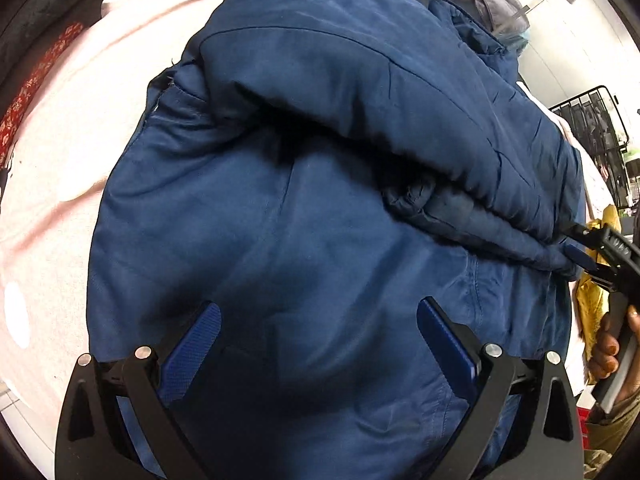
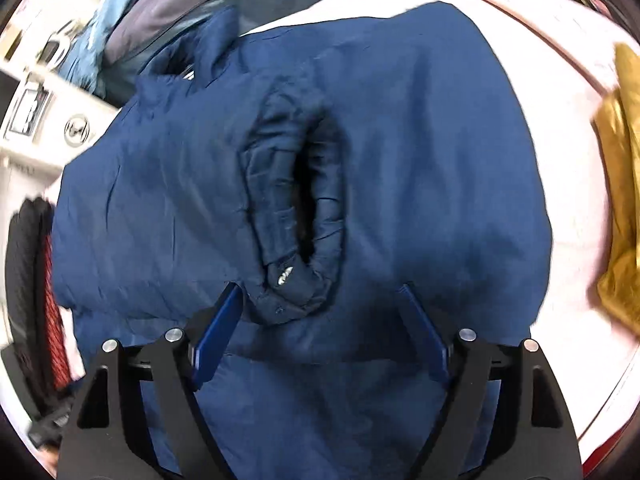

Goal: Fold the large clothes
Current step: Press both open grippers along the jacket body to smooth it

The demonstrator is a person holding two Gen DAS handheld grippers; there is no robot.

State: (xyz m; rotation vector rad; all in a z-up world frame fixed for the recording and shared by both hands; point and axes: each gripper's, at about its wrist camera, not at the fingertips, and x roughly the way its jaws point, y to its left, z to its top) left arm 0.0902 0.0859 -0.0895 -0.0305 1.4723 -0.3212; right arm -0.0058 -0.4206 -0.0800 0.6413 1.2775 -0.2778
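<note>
A large navy blue padded jacket (image 1: 304, 208) lies on a pale pink sheet (image 1: 60, 168), with one sleeve (image 1: 360, 92) folded across its body. My left gripper (image 1: 320, 320) is open just above the jacket's lower part, empty. My right gripper (image 2: 320, 300) is open, its jaws on either side of the sleeve's cuff opening (image 2: 298, 216); it grips nothing. The right gripper also shows in the left wrist view (image 1: 584, 248) at the sleeve's end, held by a hand. The jacket (image 2: 420, 160) fills the right wrist view.
A mustard-yellow garment (image 2: 620, 184) lies on the sheet (image 2: 560, 128) to the right. Dark and red patterned clothes (image 1: 36, 72) are piled at the left edge. Grey and teal garments (image 2: 168, 12) lie beyond the jacket. A black wire rack (image 1: 596, 136) stands at the far right.
</note>
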